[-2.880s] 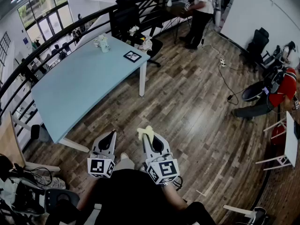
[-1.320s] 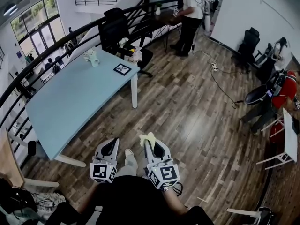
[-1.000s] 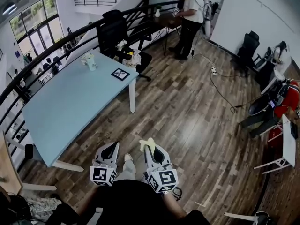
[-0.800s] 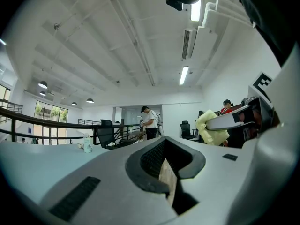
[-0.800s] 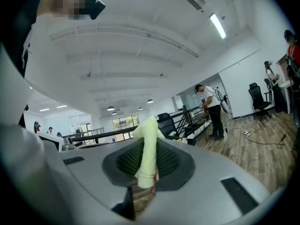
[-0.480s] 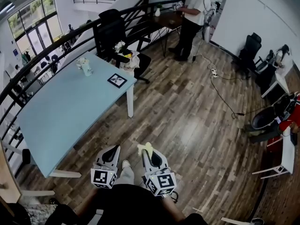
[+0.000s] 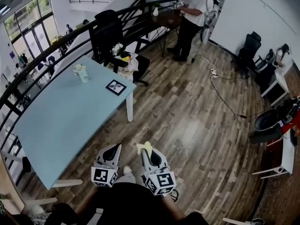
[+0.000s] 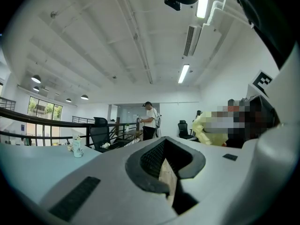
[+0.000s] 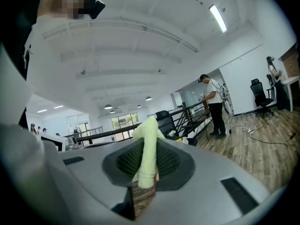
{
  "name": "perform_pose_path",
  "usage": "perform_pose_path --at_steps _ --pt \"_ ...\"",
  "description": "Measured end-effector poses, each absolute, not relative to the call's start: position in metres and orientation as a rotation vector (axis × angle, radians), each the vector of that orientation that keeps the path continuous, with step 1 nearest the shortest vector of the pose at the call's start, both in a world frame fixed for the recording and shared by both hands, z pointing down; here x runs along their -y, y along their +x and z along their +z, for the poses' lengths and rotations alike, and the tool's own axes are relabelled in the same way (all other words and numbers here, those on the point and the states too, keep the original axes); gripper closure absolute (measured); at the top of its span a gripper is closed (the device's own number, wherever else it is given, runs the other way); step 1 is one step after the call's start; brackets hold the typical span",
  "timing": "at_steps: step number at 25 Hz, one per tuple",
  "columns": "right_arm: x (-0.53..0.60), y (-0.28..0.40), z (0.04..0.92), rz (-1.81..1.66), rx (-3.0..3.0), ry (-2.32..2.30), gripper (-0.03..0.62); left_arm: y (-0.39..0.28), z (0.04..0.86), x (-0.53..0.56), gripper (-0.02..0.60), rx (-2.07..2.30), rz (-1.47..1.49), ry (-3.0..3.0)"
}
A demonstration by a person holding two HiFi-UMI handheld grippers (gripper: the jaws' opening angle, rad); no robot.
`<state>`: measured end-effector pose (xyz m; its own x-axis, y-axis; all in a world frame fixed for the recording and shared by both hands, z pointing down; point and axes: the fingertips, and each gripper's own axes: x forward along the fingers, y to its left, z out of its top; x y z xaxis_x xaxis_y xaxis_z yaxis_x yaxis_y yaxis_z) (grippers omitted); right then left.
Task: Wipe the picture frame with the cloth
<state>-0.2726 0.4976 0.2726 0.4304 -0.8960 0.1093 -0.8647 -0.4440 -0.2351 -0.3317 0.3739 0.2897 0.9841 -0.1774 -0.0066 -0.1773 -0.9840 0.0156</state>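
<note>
Frame (image 7: 115, 87) on table (image 7: 61, 121), chair (image 7: 105, 28) beyond — cloth (image 7: 145, 147) gripped

A long pale-blue table (image 7: 61, 125) on white legs stands on the dark wood-plank floor (image 7: 187, 121). A small black picture frame (image 7: 116, 87) lies flat near the table's far corner. Further in stands a small whitish vessel (image 7: 80, 72), too small to make out. A black office chair (image 7: 104, 29) stands just beyond the table's far end. A white power strip (image 7: 213, 72) with a dark cable lies well apart.
</note>
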Motion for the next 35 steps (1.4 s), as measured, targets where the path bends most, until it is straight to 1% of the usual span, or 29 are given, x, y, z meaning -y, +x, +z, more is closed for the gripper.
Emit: perform_pose_path --at_steps 13,27,35 --pt "-0.417 -0.227 0.272 -0.269 -1.548 -2.546 0.536 -0.282 0.293 -0.288 0.584 0.284 -0.032 3.143" --pt "-0.380 -0.206 0.279 -0.285 -1.571 -2.522 0.536 -0.261 0.306 -0.266 0.584 0.226 0.004 3.173" --pt "-0.354 -0.169 0.283 -0.287 -1.625 -2.486 0.536 -0.232 0.310 -0.244 0.584 0.275 0.062 3.185"
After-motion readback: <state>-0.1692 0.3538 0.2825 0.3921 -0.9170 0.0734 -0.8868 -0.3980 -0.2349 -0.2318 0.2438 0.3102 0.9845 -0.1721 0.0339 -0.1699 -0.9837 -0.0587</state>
